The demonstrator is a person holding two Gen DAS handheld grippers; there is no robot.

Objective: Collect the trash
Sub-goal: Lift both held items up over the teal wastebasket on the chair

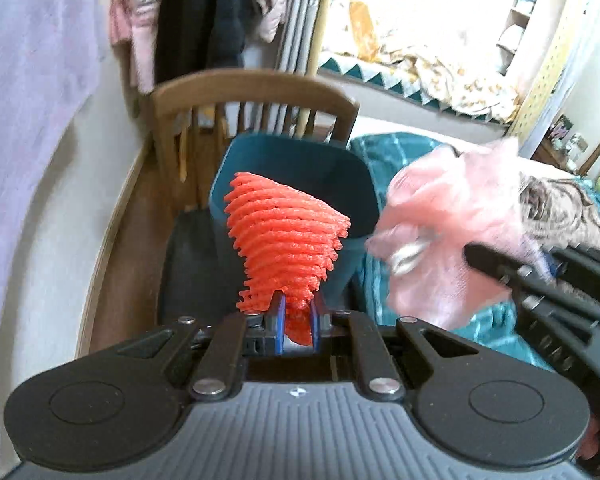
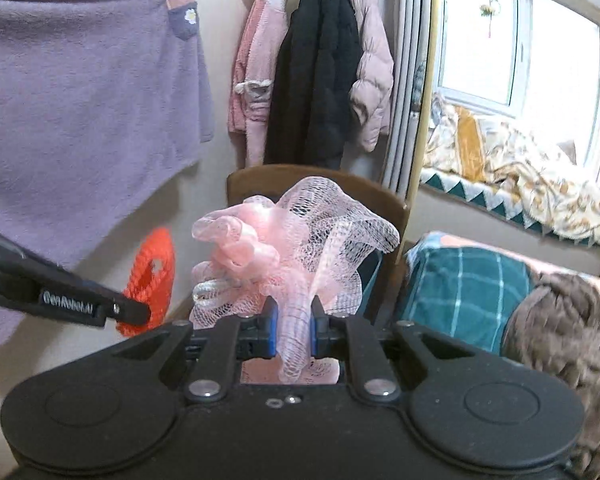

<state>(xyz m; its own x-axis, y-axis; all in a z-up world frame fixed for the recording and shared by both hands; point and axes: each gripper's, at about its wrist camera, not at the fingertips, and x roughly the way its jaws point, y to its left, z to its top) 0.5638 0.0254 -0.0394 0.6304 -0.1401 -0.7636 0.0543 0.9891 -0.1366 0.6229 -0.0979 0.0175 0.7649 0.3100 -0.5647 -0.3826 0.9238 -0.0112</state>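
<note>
Left gripper (image 1: 298,322): blue-padded fingers (image 1: 279,322) clamped on the narrow lower end of an orange-red foam net sleeve (image 1: 286,236), fanning upward, held in the air in front of a dark teal plastic bin (image 1: 340,168). Right gripper (image 2: 292,326): fingers (image 2: 269,326) pinched on a twisted strand of a pale pink mesh puff (image 2: 288,248), frilly bulk bunched above the fingertips.

Bin standing just in front of a brown wooden spindle-back chair (image 1: 252,88), beside the near corner of a bed under a teal checked cover (image 1: 396,152). Brown furry throw (image 2: 560,320) lying on the bed's right side. Lavender fleece garment (image 2: 84,92) and pink and black coats (image 2: 312,72) hanging on the wall behind.

Left wrist view only: open bin mouth, wooden floor, dark mat under the bin; pink puff blurred at right, covering part of the bed. Right wrist view only: window, patterned quilt on the sill; bin almost wholly hidden behind the puff, net sleeve half covered by the left gripper's black arm.

Bin contents impossible to make out.
</note>
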